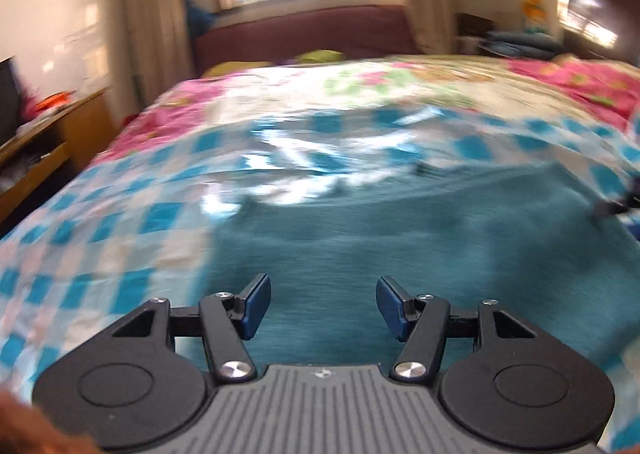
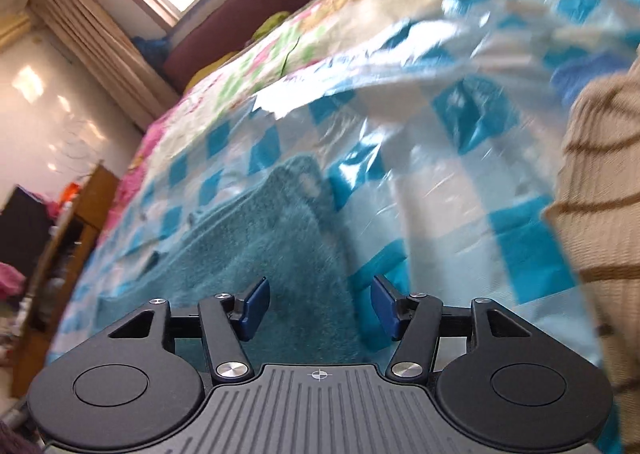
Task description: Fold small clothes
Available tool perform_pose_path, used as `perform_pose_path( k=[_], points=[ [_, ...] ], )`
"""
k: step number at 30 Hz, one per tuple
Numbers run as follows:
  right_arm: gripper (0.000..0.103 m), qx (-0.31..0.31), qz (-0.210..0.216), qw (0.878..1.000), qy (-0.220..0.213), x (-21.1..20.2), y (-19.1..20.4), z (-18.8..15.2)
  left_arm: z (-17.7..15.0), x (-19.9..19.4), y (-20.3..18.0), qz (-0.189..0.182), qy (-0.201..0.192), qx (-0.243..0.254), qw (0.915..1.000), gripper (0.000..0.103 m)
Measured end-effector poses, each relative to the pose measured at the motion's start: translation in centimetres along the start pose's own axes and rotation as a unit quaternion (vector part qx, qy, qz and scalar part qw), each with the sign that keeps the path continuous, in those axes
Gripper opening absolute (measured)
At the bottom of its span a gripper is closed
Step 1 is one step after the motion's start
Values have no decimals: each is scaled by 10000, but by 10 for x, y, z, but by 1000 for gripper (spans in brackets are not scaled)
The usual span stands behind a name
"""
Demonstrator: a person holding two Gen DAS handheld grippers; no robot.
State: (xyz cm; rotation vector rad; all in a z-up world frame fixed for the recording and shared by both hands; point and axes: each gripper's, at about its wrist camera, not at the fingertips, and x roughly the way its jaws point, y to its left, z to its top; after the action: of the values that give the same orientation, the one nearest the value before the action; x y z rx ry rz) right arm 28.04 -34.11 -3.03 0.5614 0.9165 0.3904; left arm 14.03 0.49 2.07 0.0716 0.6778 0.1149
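Two grippers, left point(image 1: 323, 306) and right point(image 2: 319, 306), are angled downward over one teal garment point(image 1: 400, 238) spread on the bed point(image 1: 120, 189), jaws released, nothing gripped.

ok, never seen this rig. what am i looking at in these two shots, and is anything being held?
No robot: a person carries a two-finger gripper in each hand, each with a fisheye camera looking along its fingers. One shot shows the left gripper, the other the right gripper. Both hang over a teal garment lying on a blue-checked plastic sheet spread on a floral bedspread. A striped beige knit lies at the right. Both pairs of jaws stand open; nothing is held.
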Motion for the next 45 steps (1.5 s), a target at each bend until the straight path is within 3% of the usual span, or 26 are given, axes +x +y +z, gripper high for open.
perform_pose_path(
  k=[5, 12, 15, 16, 18, 20, 24, 25, 29, 34, 40, 45],
  points=[
    [62, 140, 562, 9979, 306, 20, -10, 4, -2, 30, -29, -324, 306, 296, 9986, 63],
    [62, 235, 1538, 9875, 256, 3, -21, 10, 2, 36, -40, -429, 188, 495, 9977, 63],
    [62, -15, 896, 9942, 600, 30, -8, 14, 1, 38, -49, -452, 152, 553, 9973, 63],
    [62, -52, 880, 9941, 638, 34, -5, 14, 2, 35, -50, -457, 109, 570, 9973, 63],
    [57, 95, 974, 9929, 679, 34, -2, 16, 3, 28, -51, -496, -30, 597, 9970, 63],
    [36, 397, 1260, 9891, 649, 22, -5, 17, 2, 22, -49, -455, -217, 656, 9966, 63],
    [29, 884, 1613, 9802, 732, -2, -4, 8, -8, 48, -55, -366, 105, 844, 9957, 63],
    [28, 1033, 1686, 9774, 753, -6, 2, 5, -13, 52, -57, -354, 24, 868, 9956, 64],
    [27, 1589, 2060, 9638, 579, -23, 39, -8, -13, 49, -54, -500, -69, 808, 9955, 61],
    [27, 1914, 2091, 9582, 390, -20, 109, -11, -12, 28, -5, -986, -9, 313, 9946, 61],
    [27, 1520, 1499, 9762, 382, 2, 201, -27, -40, -4, 65, -891, -10, -242, 9957, 62],
    [28, 864, 858, 9906, 630, 47, 275, -58, -55, -21, 108, -1067, 53, -1025, 9890, 62]
  ],
)
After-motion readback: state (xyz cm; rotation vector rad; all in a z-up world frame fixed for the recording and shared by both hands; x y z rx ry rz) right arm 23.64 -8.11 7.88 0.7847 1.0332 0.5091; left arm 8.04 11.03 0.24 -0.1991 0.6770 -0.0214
